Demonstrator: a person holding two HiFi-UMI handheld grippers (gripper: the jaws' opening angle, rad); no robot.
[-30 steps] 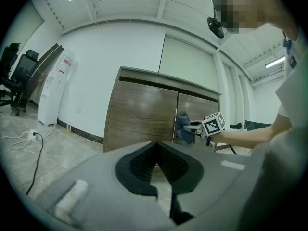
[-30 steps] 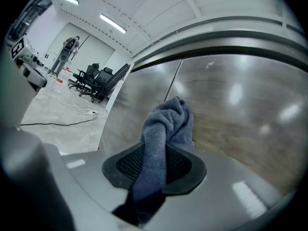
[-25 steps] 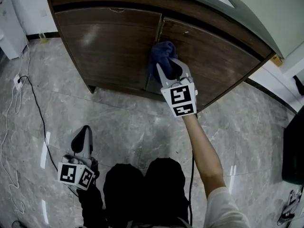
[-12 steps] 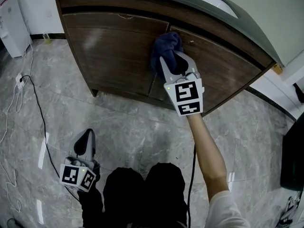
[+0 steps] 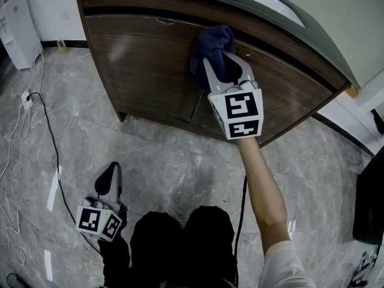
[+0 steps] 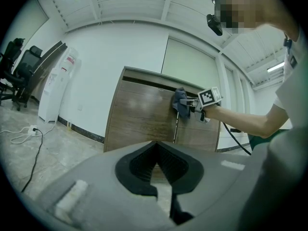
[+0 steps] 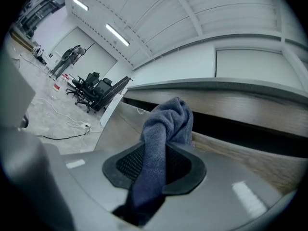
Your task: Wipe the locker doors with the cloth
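A brown wooden locker has a left door [image 5: 144, 59] and a right door [image 5: 288, 92] under a grey top. My right gripper [image 5: 223, 63] is shut on a dark blue cloth [image 5: 211, 44] and holds it level against the upper part of the seam between the doors. In the right gripper view the cloth [image 7: 166, 126] bulges out from between the pads [image 7: 127, 163], just below the dark gap under the top. My left gripper [image 5: 111, 170] hangs low at the lower left, over the floor and away from the locker, shut with nothing in it. From the left gripper view the cloth [image 6: 180, 102] shows on the doors.
A white appliance [image 5: 15, 29] stands at the far left. Cables [image 5: 42, 125] and a plug [image 5: 25, 98] lie on the marble floor. My legs [image 5: 180, 239] are below. A dark object [image 5: 369, 197] sits at the right edge. Office chairs [image 6: 19, 66] stand far left.
My right gripper has slid the cloth upward along the door seam, from the mid-height of the doors to near their top edge. The left gripper has stayed where it was.
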